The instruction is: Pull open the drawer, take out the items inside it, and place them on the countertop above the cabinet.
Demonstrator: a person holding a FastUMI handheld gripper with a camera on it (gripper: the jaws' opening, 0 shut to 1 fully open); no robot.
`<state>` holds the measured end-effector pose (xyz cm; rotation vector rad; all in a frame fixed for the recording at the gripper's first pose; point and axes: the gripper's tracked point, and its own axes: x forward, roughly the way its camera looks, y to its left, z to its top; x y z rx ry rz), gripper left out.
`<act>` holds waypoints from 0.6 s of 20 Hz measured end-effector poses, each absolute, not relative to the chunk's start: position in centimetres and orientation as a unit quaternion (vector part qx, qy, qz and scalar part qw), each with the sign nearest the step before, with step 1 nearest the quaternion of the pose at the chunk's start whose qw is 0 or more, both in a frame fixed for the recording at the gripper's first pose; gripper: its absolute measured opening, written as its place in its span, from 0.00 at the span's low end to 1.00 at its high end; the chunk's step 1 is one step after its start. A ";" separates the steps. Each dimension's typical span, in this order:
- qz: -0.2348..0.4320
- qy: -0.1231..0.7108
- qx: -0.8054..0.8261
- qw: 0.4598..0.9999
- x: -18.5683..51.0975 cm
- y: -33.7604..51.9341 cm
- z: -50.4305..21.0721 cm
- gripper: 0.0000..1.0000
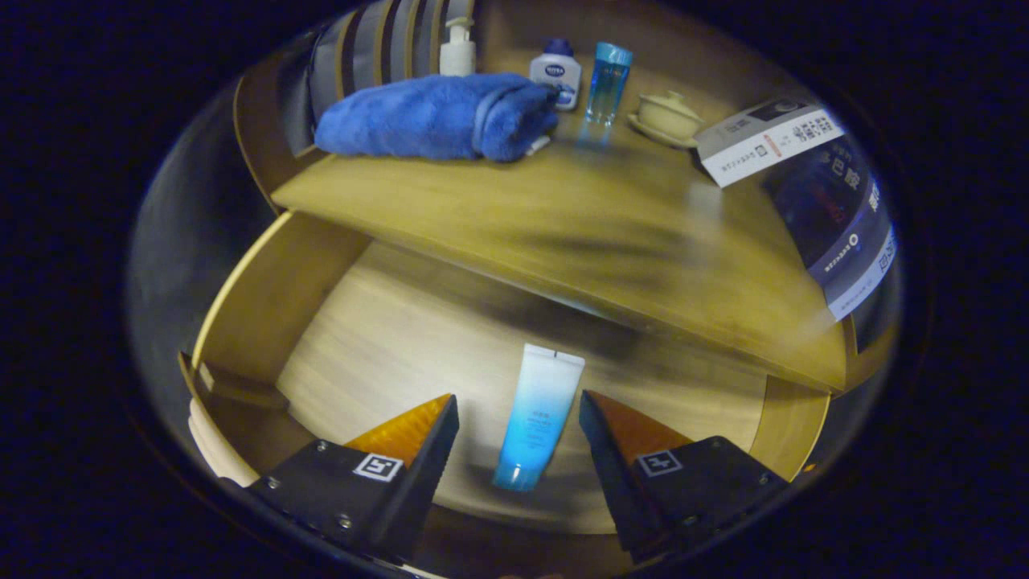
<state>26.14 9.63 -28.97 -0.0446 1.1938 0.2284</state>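
The drawer [273, 297] stands pulled open below the wooden countertop [579, 217]. On its pale floor lies a blue-and-white tube [536, 414], cap end toward me. My gripper [518, 414] is open and hangs over the drawer, with the tube lying between its two fingers [418, 438]; neither finger touches it. On the countertop beyond are a folded blue towel [438, 117], a white pump bottle [457, 50], a small white bottle with a blue cap [557, 72] and a clear blue bottle [608, 80].
A cream lidded cup on a saucer [667, 119] sits at the back right of the countertop. A printed box [812, 173] lies along its right edge. A striped cushion [378, 44] leans behind the towel. The countertop's front edge overhangs the drawer's rear.
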 end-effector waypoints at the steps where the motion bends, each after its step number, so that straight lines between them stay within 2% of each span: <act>1: 0.110 0.575 -0.016 0.811 25.6 9.9 -29.1 0.91; 12: 0.117 0.633 -0.029 0.765 24.2 10.0 -31.6 0.89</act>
